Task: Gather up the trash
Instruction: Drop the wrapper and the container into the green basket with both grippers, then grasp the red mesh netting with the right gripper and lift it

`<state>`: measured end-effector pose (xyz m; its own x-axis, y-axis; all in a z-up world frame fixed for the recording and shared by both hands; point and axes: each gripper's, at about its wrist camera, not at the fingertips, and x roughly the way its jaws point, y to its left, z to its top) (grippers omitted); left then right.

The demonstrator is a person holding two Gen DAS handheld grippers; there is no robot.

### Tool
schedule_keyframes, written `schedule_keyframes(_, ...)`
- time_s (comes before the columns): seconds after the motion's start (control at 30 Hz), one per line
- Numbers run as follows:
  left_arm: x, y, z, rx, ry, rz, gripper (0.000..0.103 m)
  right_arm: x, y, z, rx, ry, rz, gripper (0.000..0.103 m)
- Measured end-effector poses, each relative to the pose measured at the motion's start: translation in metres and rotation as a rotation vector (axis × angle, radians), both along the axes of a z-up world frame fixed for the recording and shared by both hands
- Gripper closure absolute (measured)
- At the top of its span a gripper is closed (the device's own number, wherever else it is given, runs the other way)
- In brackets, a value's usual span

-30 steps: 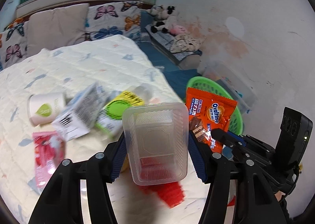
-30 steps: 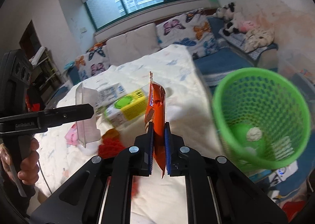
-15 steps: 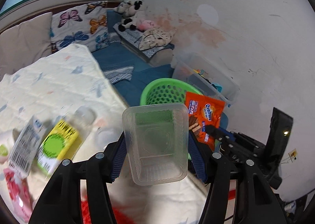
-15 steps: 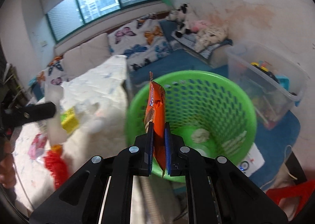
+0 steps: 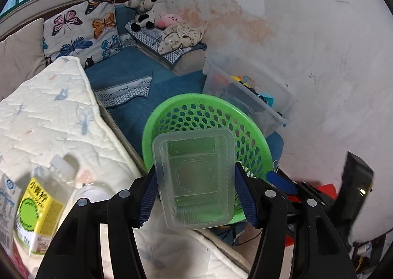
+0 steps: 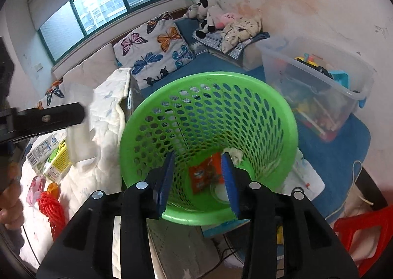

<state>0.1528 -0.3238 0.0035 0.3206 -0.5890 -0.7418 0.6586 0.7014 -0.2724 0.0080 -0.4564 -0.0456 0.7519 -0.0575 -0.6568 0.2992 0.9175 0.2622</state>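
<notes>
— Both grippers have swung off the bed toward the green basket (image 6: 208,136) since the earlier frames. The right gripper (image 6: 199,178), which was clamped on the orange snack wrapper (image 6: 205,175), now hangs over the basket's mouth, and its jaws have just been opening. Nothing is between them.

— So the wrapper is in?

— Yes. It lies on the basket floor, straight below and ahead of the right fingertips, beside some crumpled white paper (image 6: 233,152) already down there.

— And the left gripper (image 5: 195,189)?

— Clamped on the clear plastic container (image 5: 195,180), one blue pad on each long side, open face toward the camera. The basket's rim (image 5: 196,98) shows just behind and beneath it, so I judge it is nearly in place for dropping, though not yet let go.

— What is left after that?

— Quite a bit, going by what shows. To the left of the left gripper, on the quilt (image 5: 49,112), lie a yellow carton (image 5: 36,215) and a clear bottle (image 5: 61,168). The right view also shows a white carton (image 6: 40,150), something pink (image 6: 34,189) and a red mesh bundle (image 6: 52,215) well off to the left of its fingers.

— Your reading of progress?

— One piece just binned, one about to follow, several waiting on the bed. Roughly the middle, I would say.
</notes>
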Motion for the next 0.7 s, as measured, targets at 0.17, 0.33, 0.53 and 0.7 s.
schedule_keyframes(0.17,0.006,-0.02,-0.013,0.014,0.018,-0.013,0.046,-0.013,0.0,0.002,-0.008,-0.008,-0.011,0.051)
schedule_keyframes(0.33,0.009,-0.038,-0.028,0.039,0.038,-0.026,0.045,-0.021,0.004,0.001,-0.007,-0.012,-0.002,0.046)
schedule_keyframes(0.53,0.011,-0.038,-0.037,0.033,0.07,-0.021,0.038,-0.026,0.014,-0.001,-0.029,-0.008,0.01,0.044)
schedule_keyframes(0.7,0.006,-0.023,-0.03,0.011,0.07,-0.017,0.035,-0.03,0.024,0.001,-0.03,-0.016,0.029,0.043)
